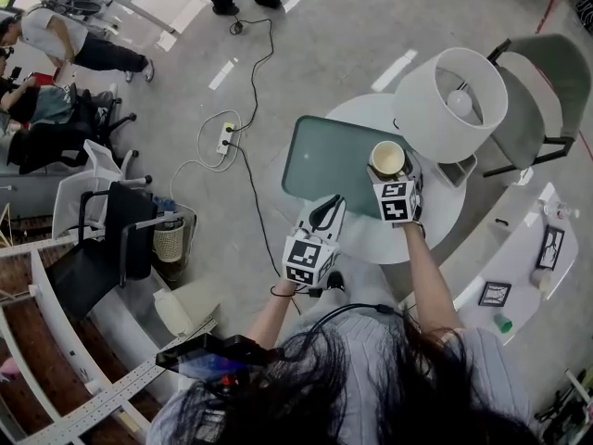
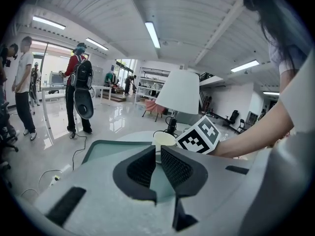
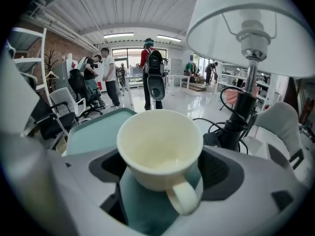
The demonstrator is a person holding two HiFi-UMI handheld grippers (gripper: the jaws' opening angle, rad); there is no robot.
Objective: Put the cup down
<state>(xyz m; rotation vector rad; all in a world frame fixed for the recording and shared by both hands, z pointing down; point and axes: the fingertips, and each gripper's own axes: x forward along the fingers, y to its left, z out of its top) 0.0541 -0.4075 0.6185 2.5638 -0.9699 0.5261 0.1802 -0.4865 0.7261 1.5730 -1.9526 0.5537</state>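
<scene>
Right claw (image 3: 161, 173) clamped on cup (image 3: 158, 140) over tray (image 1: 317, 160), contact unclear; early release could tip it. Left claw (image 2: 158, 162) together, empty.

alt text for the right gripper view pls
An empty cream cup, handle toward the camera, sits clamped in the right claw over a green tray. A white-shaded lamp stands at right, and people stand in the background.
</scene>
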